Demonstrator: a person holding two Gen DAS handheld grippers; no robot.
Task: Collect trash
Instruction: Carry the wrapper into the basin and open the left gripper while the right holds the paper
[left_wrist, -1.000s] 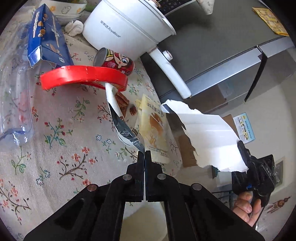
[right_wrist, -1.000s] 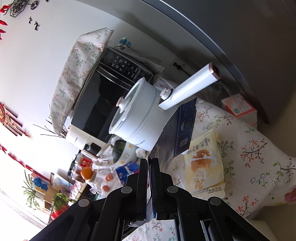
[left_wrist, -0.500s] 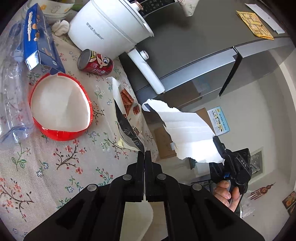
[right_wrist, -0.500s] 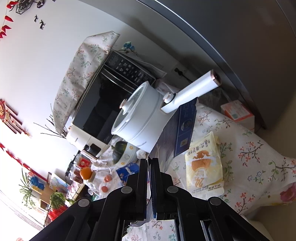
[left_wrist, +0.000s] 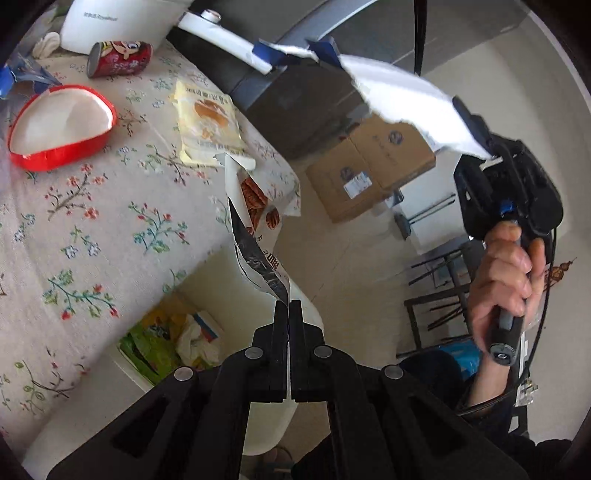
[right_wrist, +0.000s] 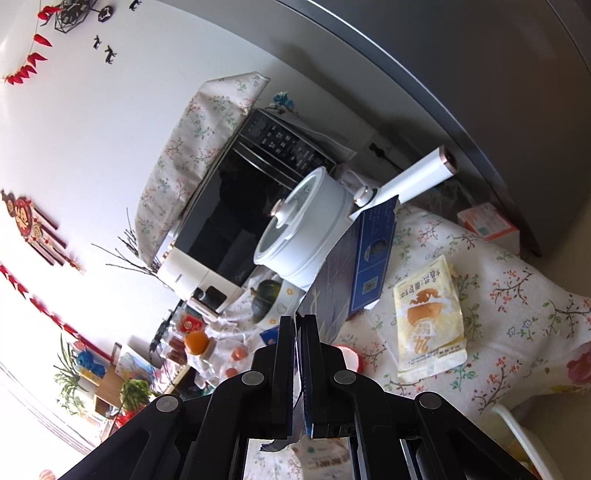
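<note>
My left gripper (left_wrist: 289, 308) is shut on the corner of an opened nut snack bag (left_wrist: 255, 229), which hangs past the table's edge above a white trash bin (left_wrist: 207, 295) holding wrappers. My right gripper (right_wrist: 298, 323) is shut on a torn blue carton (right_wrist: 362, 266); in the left wrist view the carton's white inside (left_wrist: 410, 99) shows, held high at the right by the right gripper (left_wrist: 491, 155). A yellow bread packet (left_wrist: 207, 122), a red can (left_wrist: 118, 59) on its side and a red-rimmed bowl (left_wrist: 59, 125) lie on the floral tablecloth (left_wrist: 92, 221).
A white electric pot (right_wrist: 306, 236) with a long handle and a microwave (right_wrist: 240, 206) stand at the back of the table, with a grey fridge beside it. Cardboard boxes (left_wrist: 369, 166) sit on the floor. Bowls, fruit and jars crowd the far table end.
My left gripper has carried the nut bag off the table and out past its edge, over the bin. The right gripper with the carton has shifted slightly back and up.
</note>
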